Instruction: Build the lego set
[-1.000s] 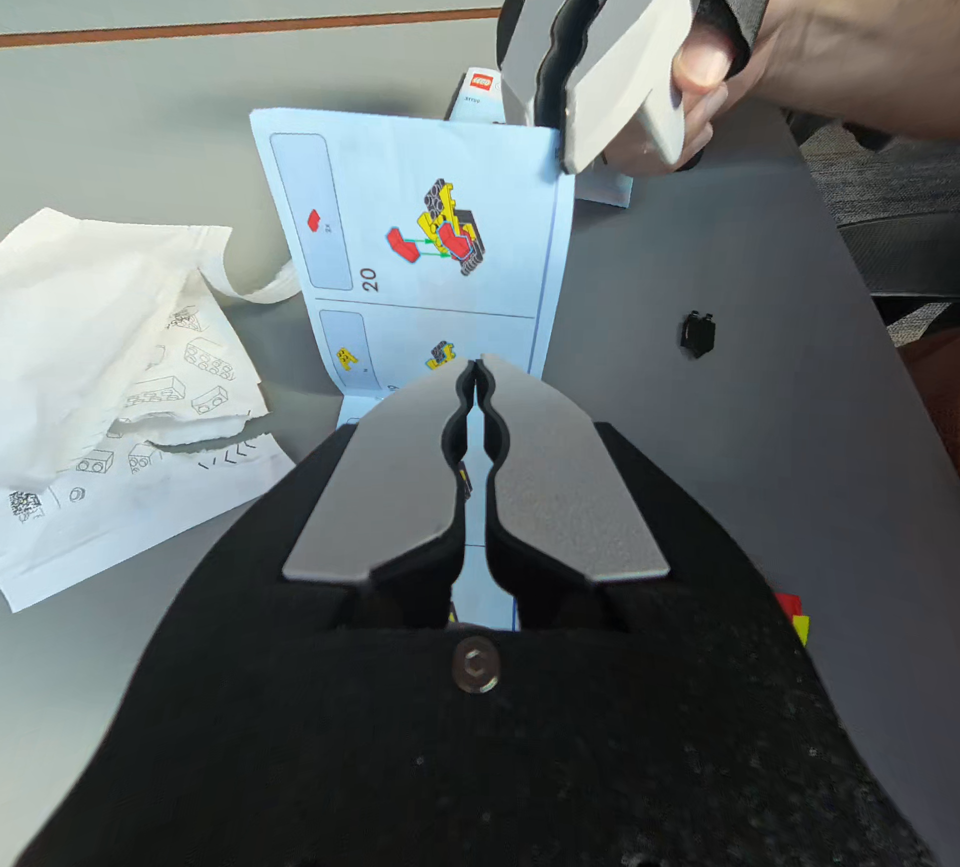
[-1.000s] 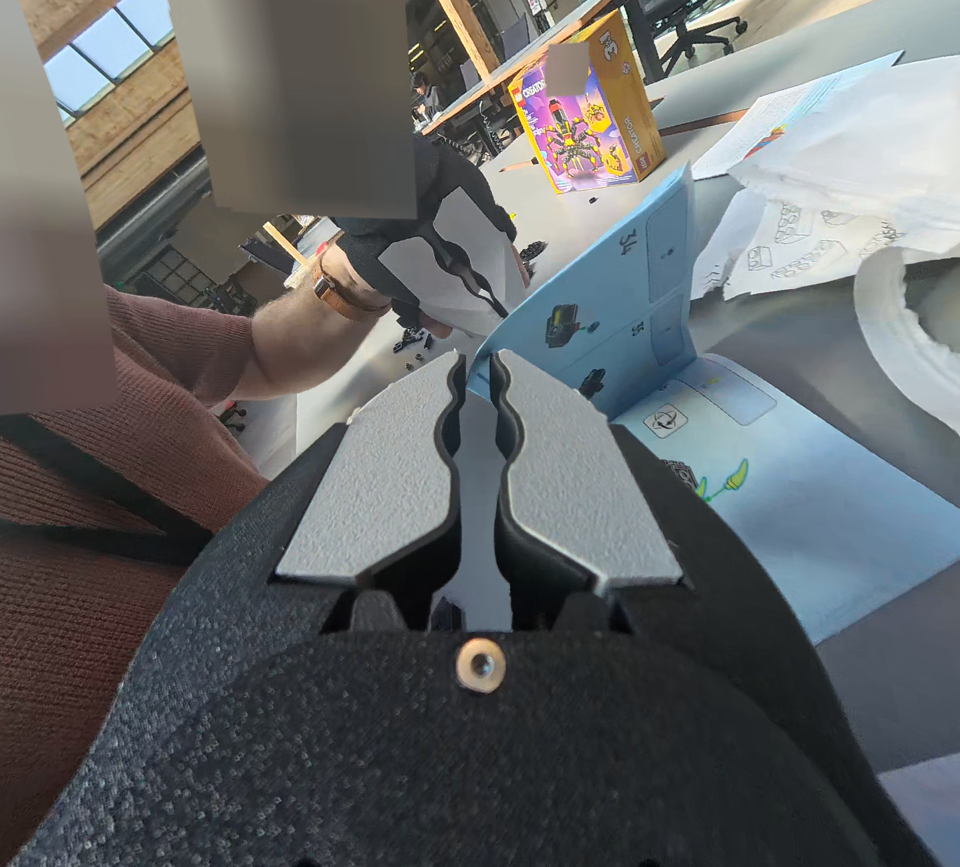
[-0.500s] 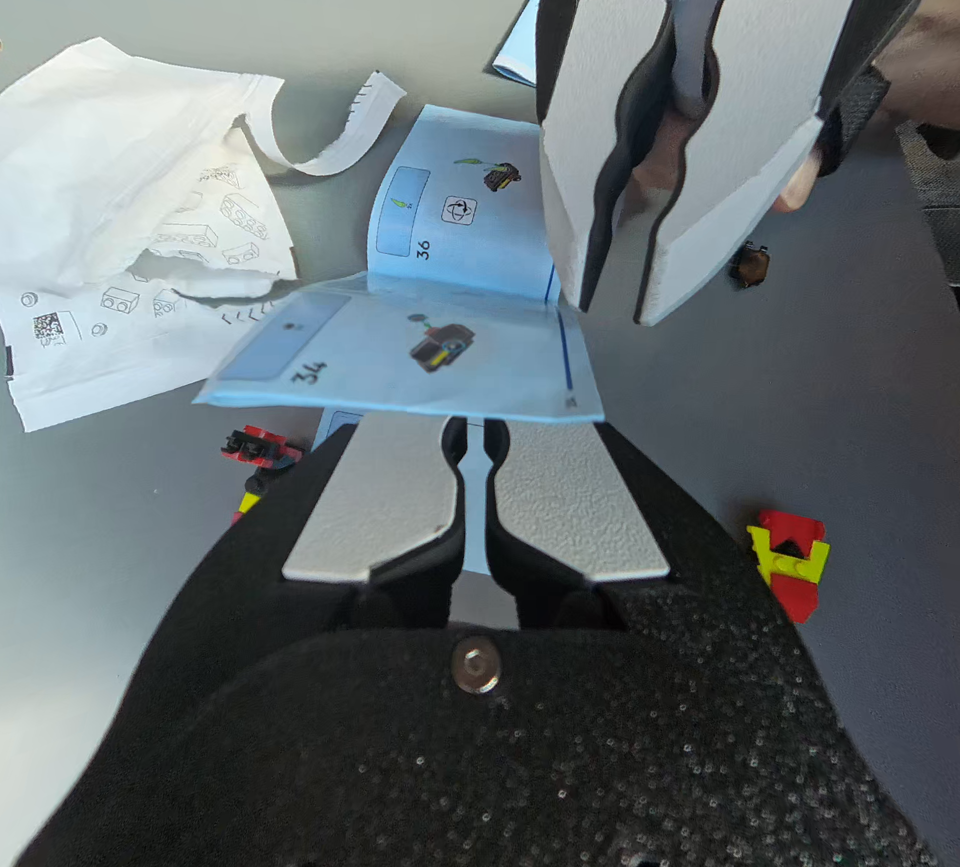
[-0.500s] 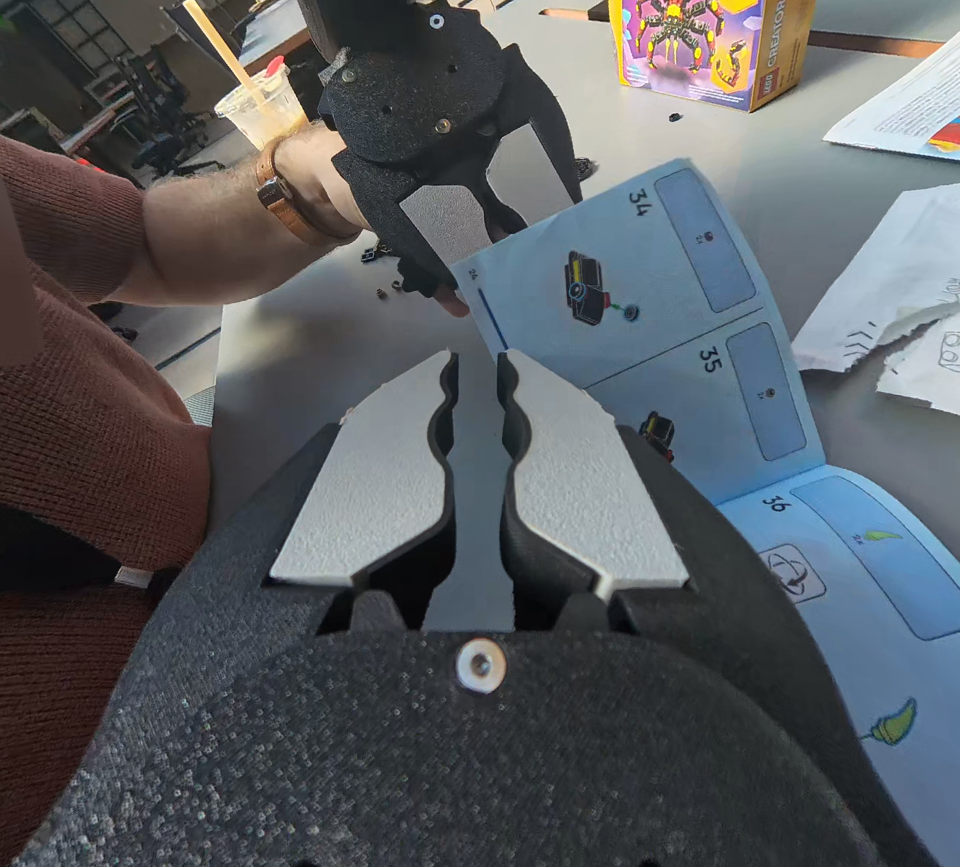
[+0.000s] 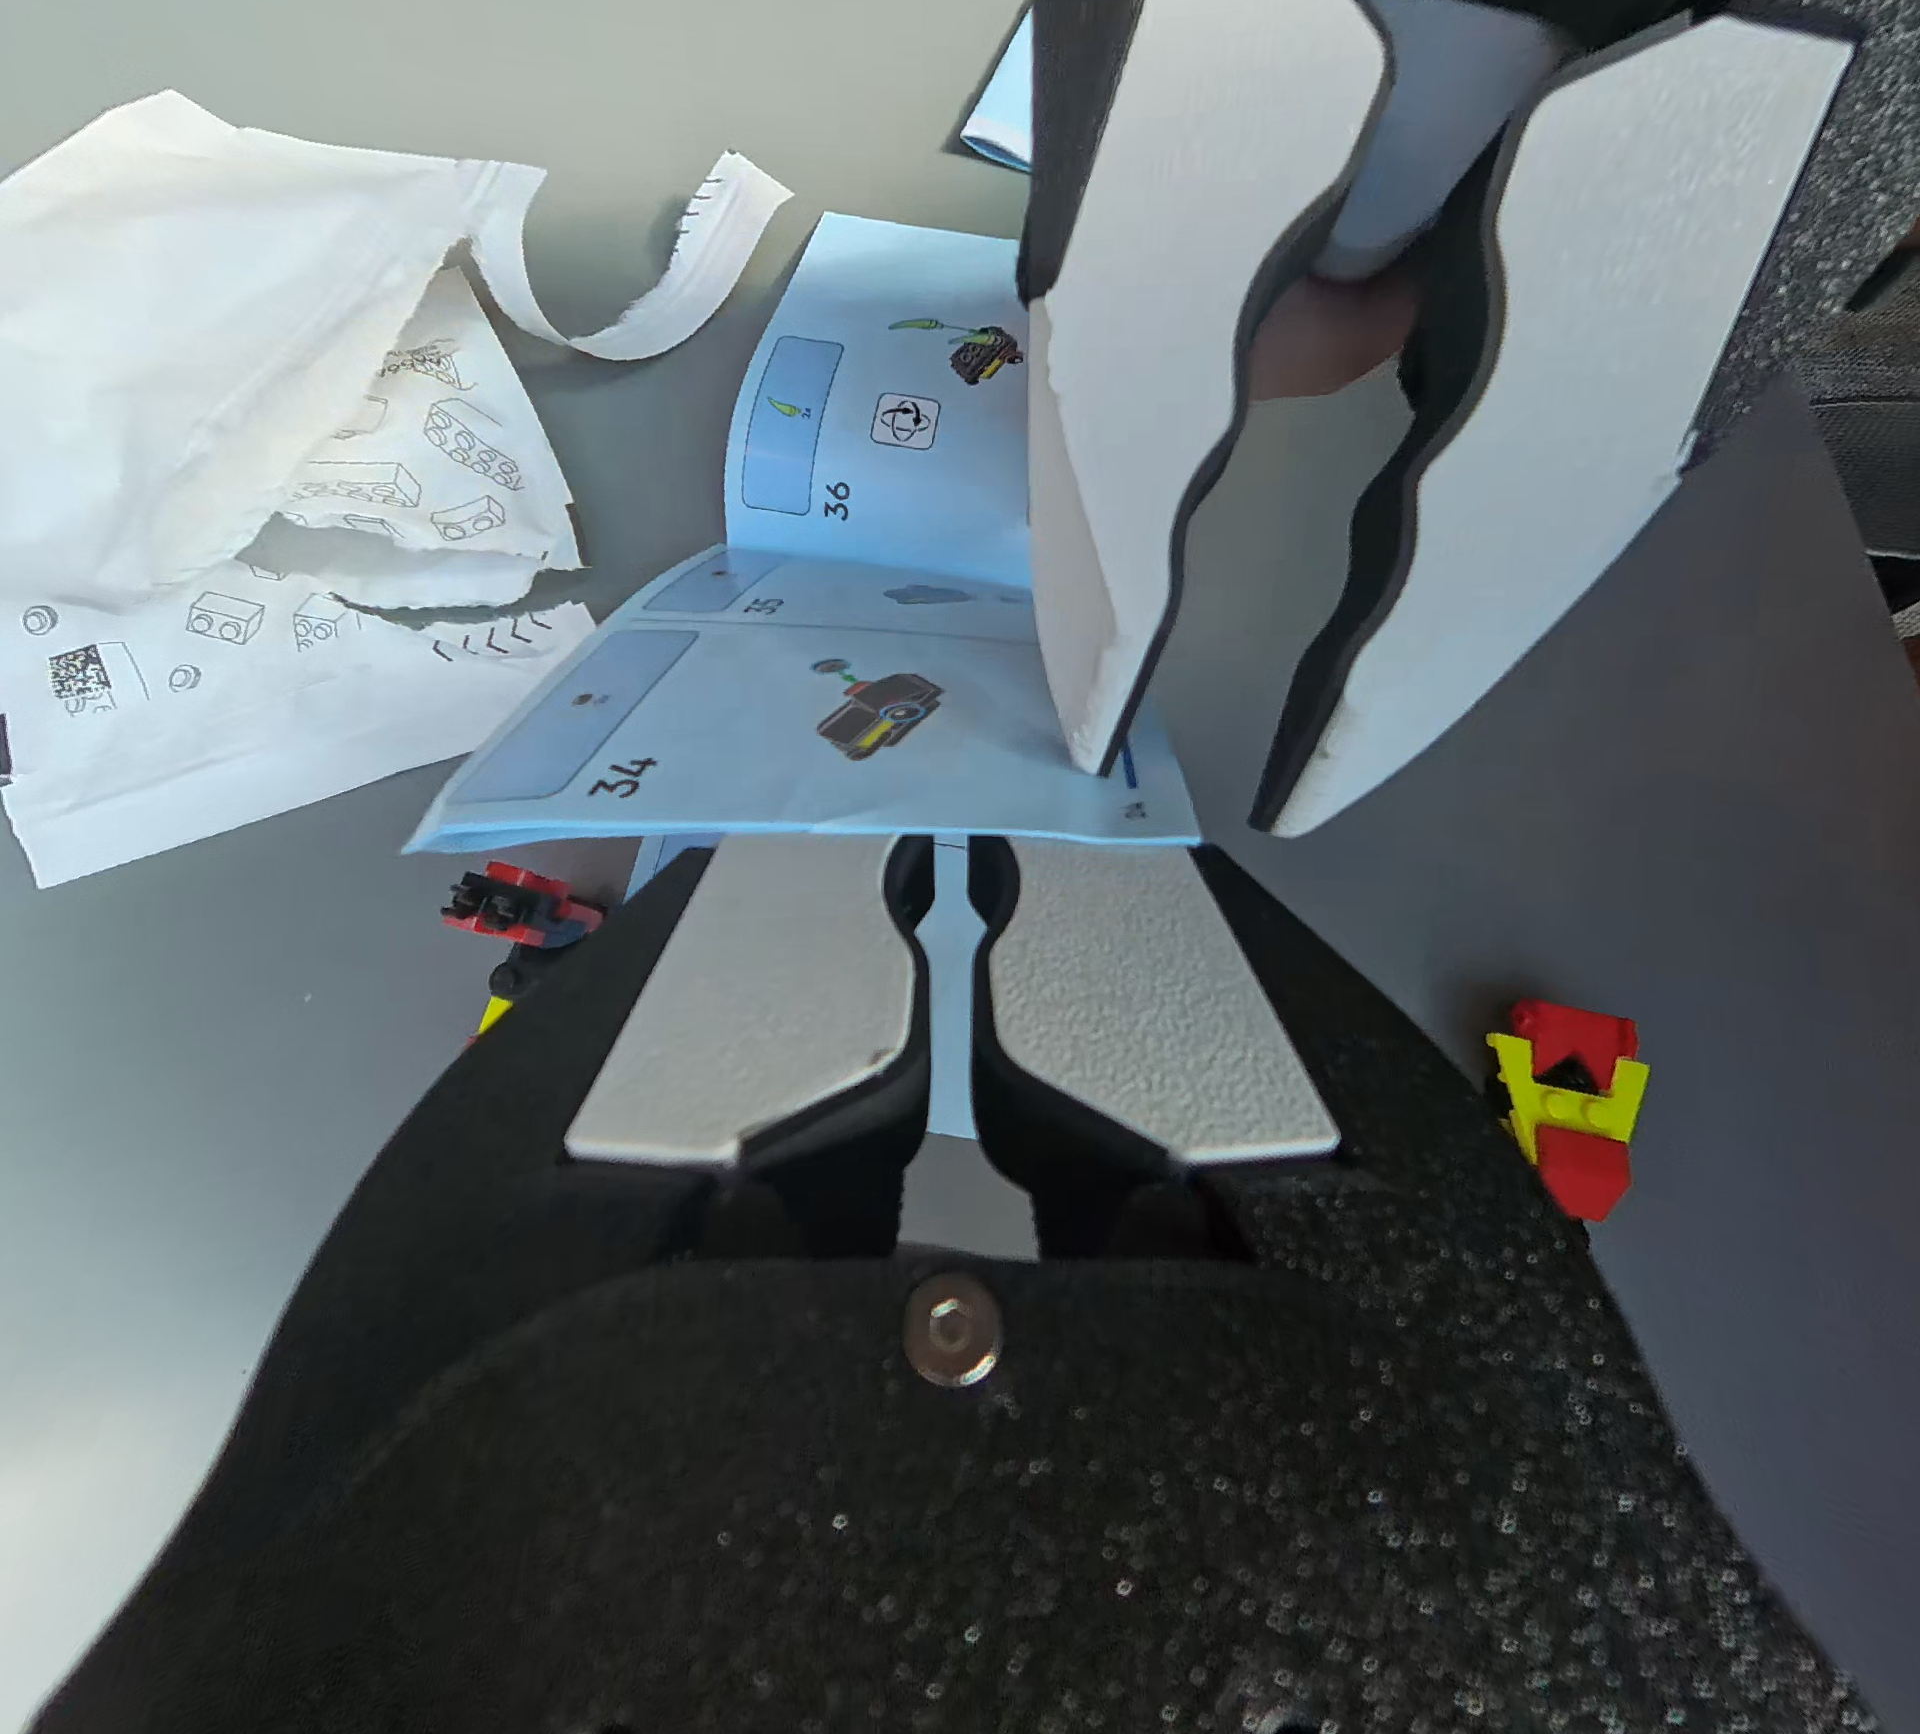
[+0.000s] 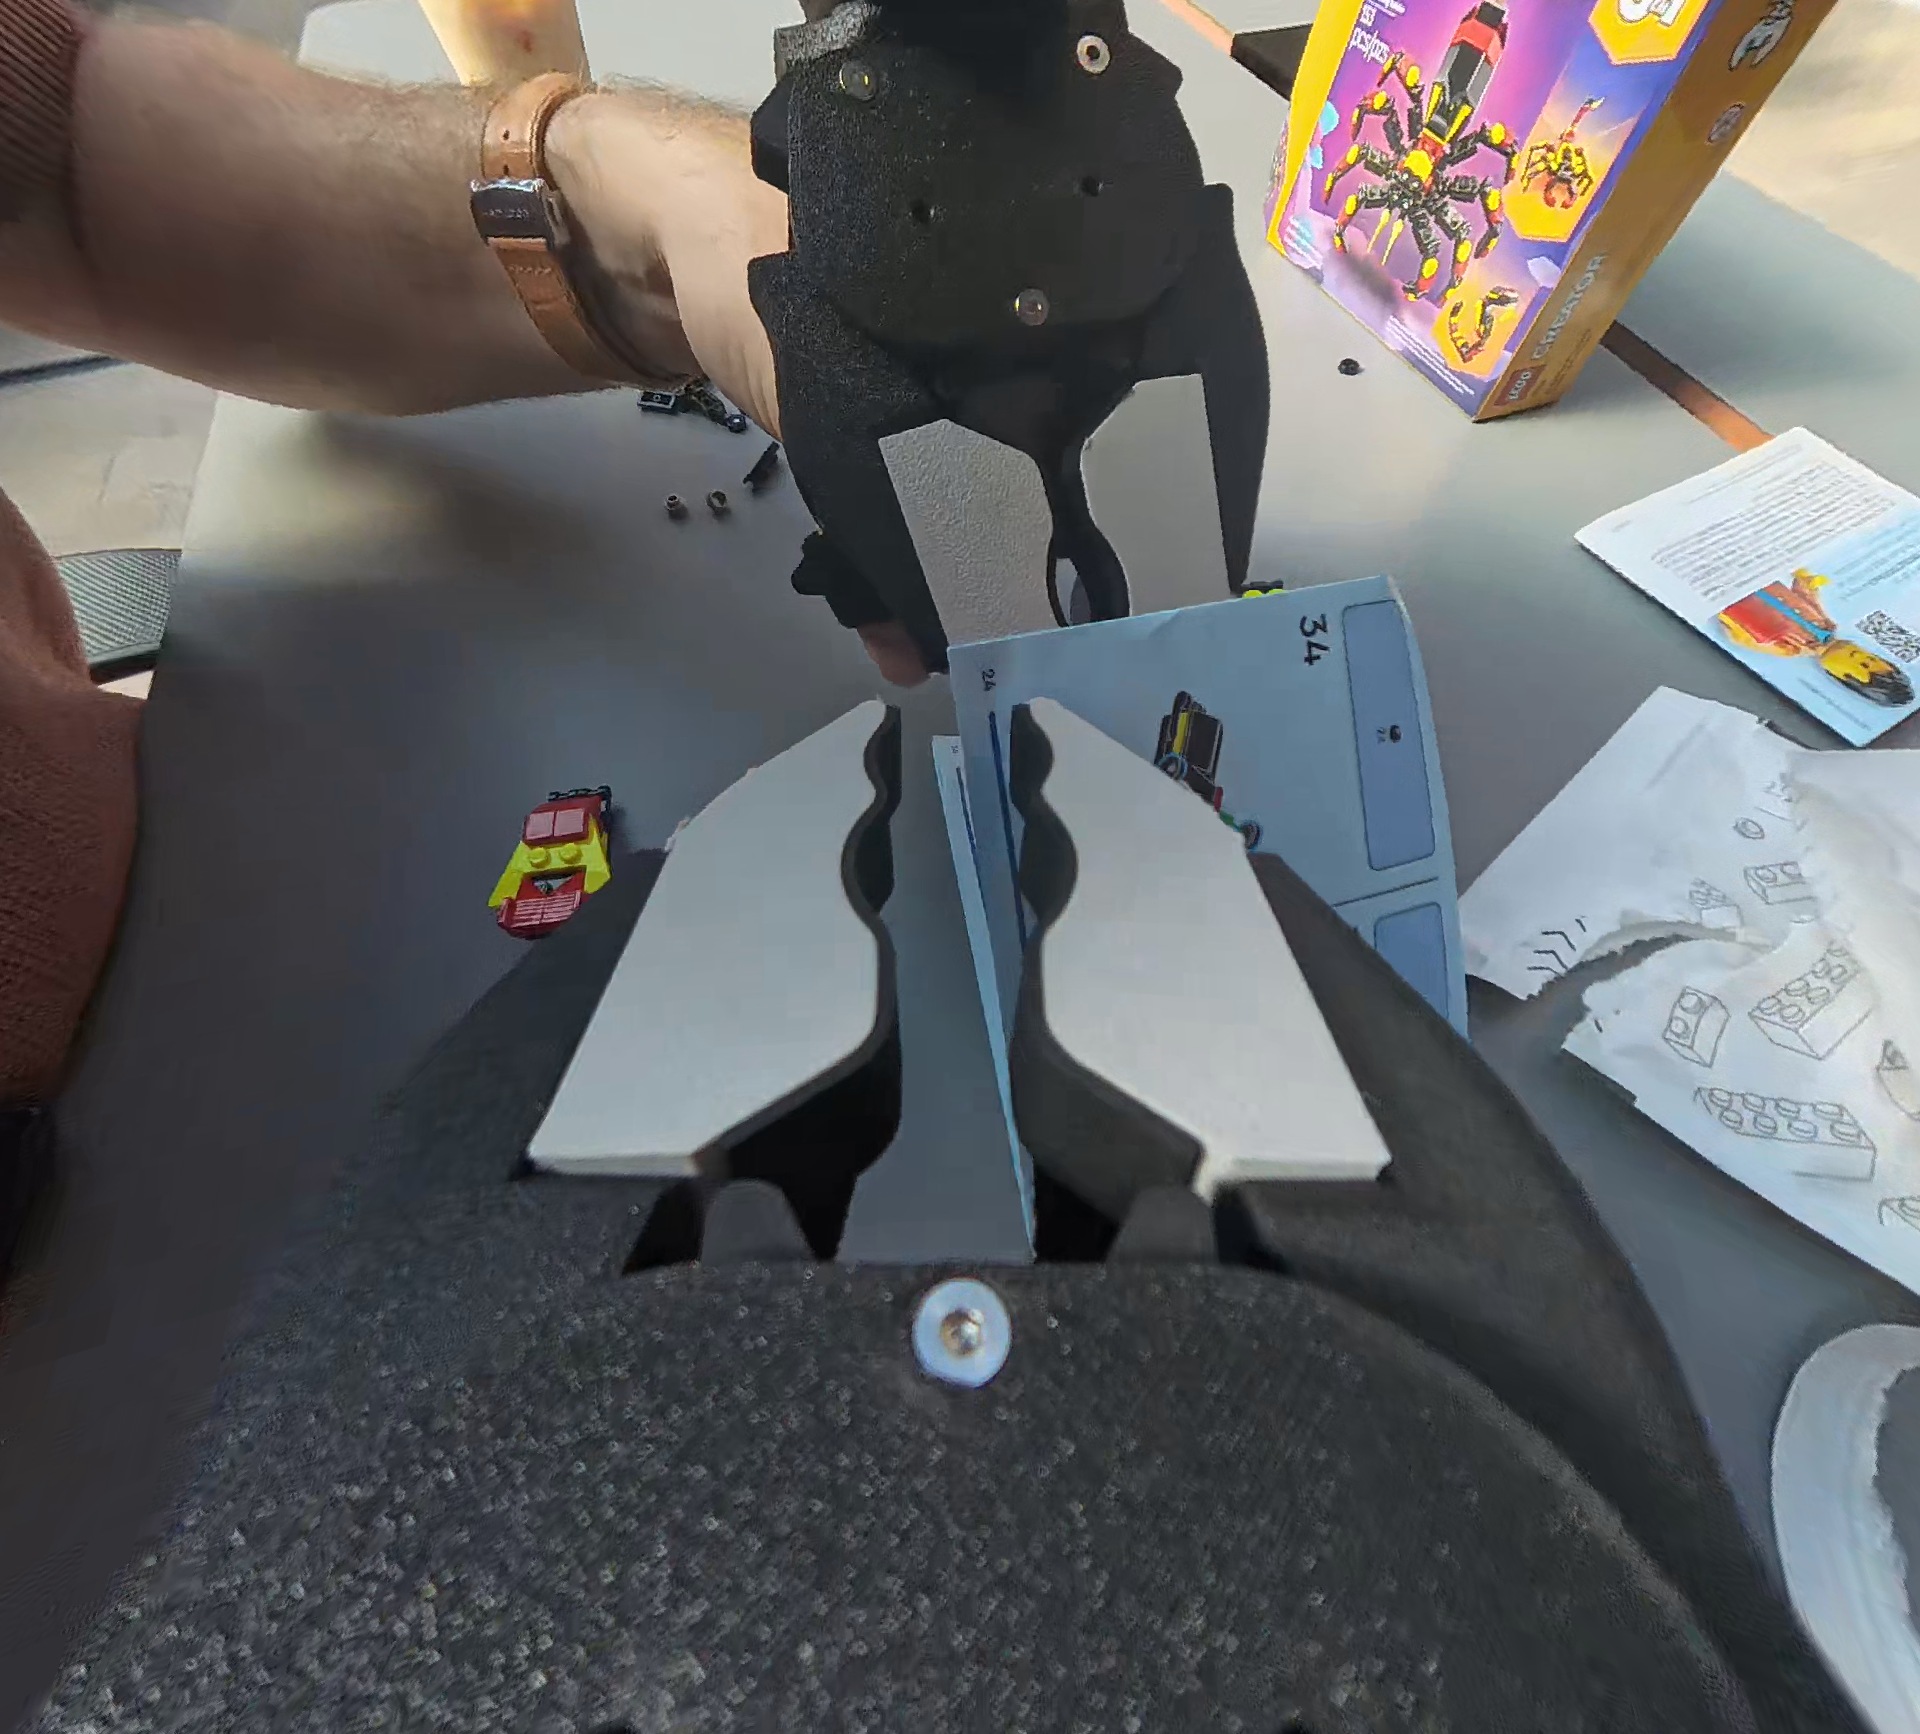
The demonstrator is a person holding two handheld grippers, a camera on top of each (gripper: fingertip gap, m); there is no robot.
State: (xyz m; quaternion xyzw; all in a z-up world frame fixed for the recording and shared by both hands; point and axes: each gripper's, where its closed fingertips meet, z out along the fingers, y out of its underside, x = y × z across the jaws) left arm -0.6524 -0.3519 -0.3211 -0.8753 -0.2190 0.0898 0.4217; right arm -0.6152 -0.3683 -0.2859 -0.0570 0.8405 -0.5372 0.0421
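Since 0.5 s ago, right gripper (image 5: 1184,780), jaws apart, straddles the lifted instruction booklet (image 5: 790,749) page; left gripper (image 5: 940,863) near-closed beneath it.

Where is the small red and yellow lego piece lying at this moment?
In the right wrist view the red and yellow lego piece lies on the grey table, left of the right gripper fingers, apart from the blue booklet.

Both views bright, daylit. Hard sun from upper right in right wrist view: box (image 6: 1558,115) and paper (image 6: 1714,957) glare-lit, table (image 6: 416,645) near arm in deep shadow. Left wrist view: white paper (image 5: 208,396) near overexposed, booklet (image 5: 810,728) casts soft shadow. Strong wide-angle bending at edges. Foreground gripper bodies slightly soft; midground sharp, no motion blur.
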